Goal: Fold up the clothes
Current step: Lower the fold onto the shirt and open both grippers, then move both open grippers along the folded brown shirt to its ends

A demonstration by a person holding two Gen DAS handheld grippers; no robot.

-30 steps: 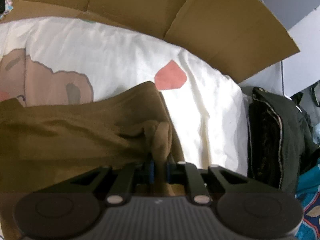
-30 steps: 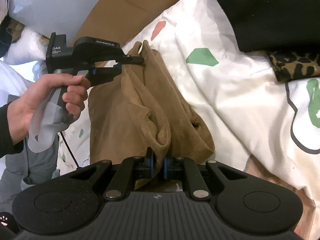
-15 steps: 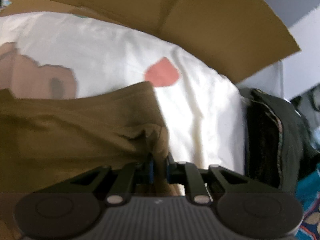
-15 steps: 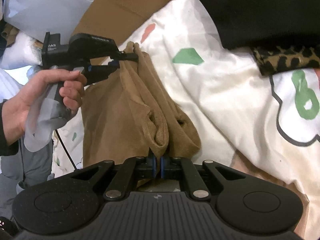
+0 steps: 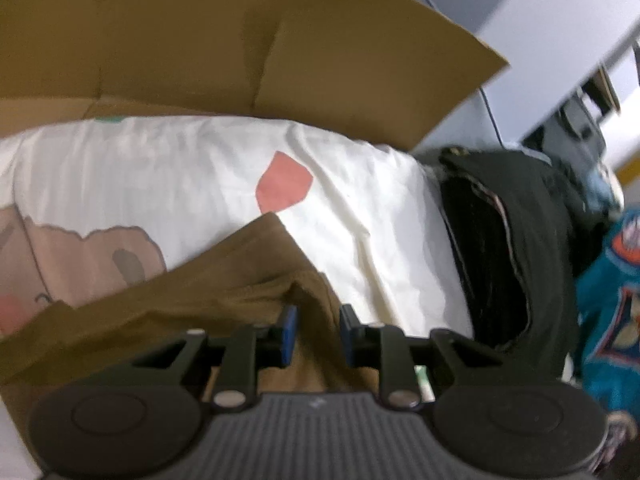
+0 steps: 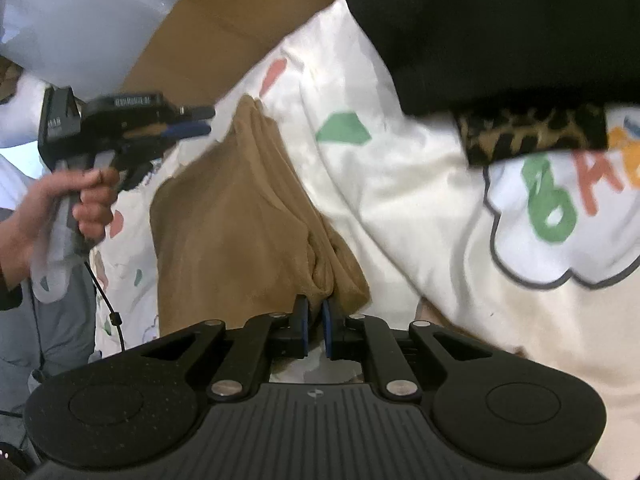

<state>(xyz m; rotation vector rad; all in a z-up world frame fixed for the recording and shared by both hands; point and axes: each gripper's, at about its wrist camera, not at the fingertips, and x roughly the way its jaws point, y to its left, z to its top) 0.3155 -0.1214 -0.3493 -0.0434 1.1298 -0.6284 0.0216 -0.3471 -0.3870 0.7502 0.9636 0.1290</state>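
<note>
A brown garment (image 6: 232, 220) lies folded lengthwise on the white printed sheet (image 6: 400, 200). My right gripper (image 6: 314, 326) is shut on its near end, with a bunched fold pinched between the blue pads. My left gripper (image 6: 210, 121), held by a hand (image 6: 80, 200), hovers just left of the garment's far end, holding nothing. In the left wrist view the left gripper (image 5: 316, 332) is open, with its pads apart above the brown garment (image 5: 200, 300), which lies loose beneath them.
A cardboard sheet (image 5: 240, 40) stands behind the bed. A dark garment (image 5: 500, 260) and a teal jersey (image 5: 612, 300) lie to the right in the left wrist view. Black clothing (image 6: 500, 20) and a leopard-print piece (image 6: 532, 132) lie on the sheet at upper right.
My left gripper has opened, let go of the garment's far end and drawn back left. The garment has settled onto the sheet. The right gripper stays shut on it.
</note>
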